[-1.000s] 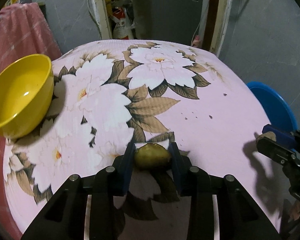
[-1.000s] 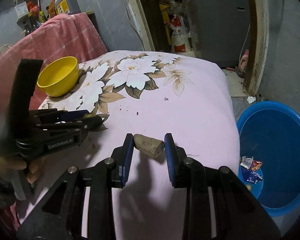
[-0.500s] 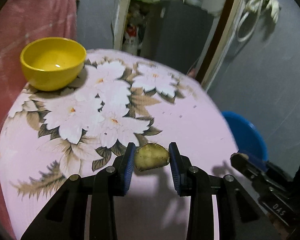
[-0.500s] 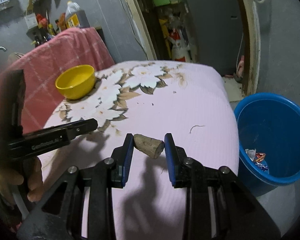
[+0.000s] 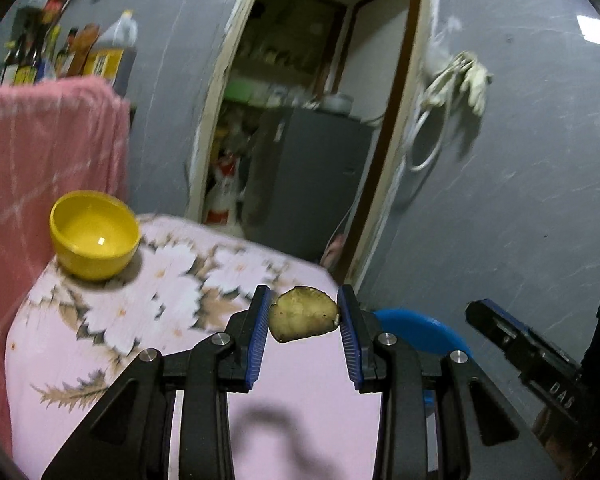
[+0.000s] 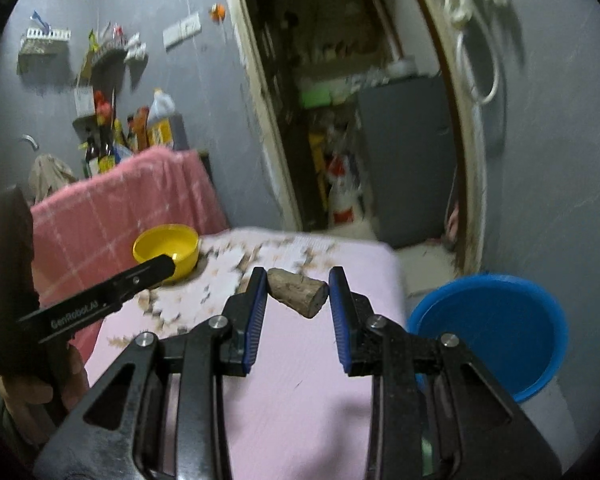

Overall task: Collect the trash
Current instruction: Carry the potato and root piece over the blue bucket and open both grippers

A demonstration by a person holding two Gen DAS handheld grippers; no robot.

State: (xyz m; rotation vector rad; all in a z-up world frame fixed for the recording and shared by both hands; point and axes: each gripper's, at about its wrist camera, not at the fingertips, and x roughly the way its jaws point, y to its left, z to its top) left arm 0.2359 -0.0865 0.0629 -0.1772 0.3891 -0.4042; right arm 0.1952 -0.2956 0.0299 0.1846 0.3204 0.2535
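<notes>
Worktop in pink floral cloth fills the lower frame, a blue bucket standing on the floor just off its right edge and a yellow bowl resting at the far left, near a pink checked cloth. You hold a load in each hand — both raised clear of the cloth, neither touching it. Your left gripper has its fingers clamped on a flat, yellowish-brown potato slice, the slice pinched edge to edge between the blue pads. Your right gripper grips a stubby brown chunk, cut face turned toward the right pad, its ends bearing on both pads.

The step in hand looks like the carry: two scraps picked up, neither yet dropped. The bucket lies to the right of both tools, closer to your right hand; in the left view only a sliver of its blue rim shows behind the right-hand finger. The next move calls for swinging each gripper over the bucket's open mouth before you let go — right first, probably, so the two tools do not crowd each other above the rim. The thin slice may cling to a pad, so part those fingers fully.
</notes>
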